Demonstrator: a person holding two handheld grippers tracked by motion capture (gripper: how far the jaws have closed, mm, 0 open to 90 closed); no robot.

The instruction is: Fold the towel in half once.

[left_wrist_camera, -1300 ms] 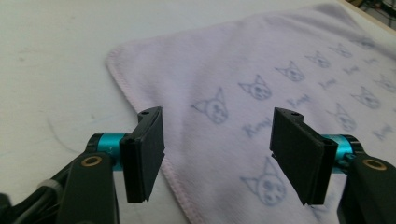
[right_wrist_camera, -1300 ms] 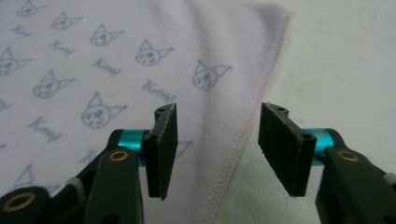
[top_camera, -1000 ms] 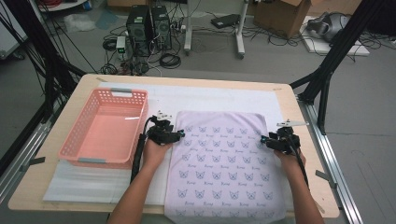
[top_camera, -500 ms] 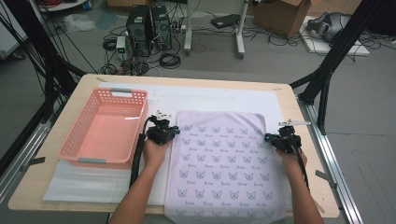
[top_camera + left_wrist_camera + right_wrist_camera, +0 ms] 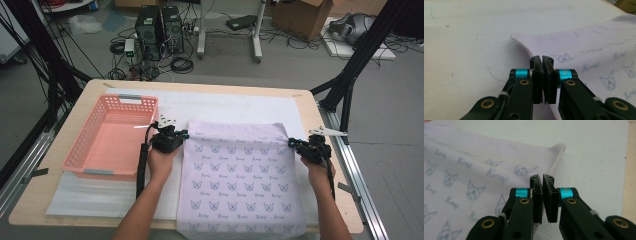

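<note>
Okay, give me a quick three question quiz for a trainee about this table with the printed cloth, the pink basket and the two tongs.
1. True or false: the left tongs are shut on the left edge of the printed cloth.
2. Which side of the cloth does the pink basket stand on in the high view: A) left, B) right, C) on top of it?
3. What do the right tongs grip?

Key
1. True; the jaws pinch the cloth's hem near its far left corner.
2. A; the basket is beside the cloth, on the white mat.
3. The cloth's right edge, near the far right corner.
</note>
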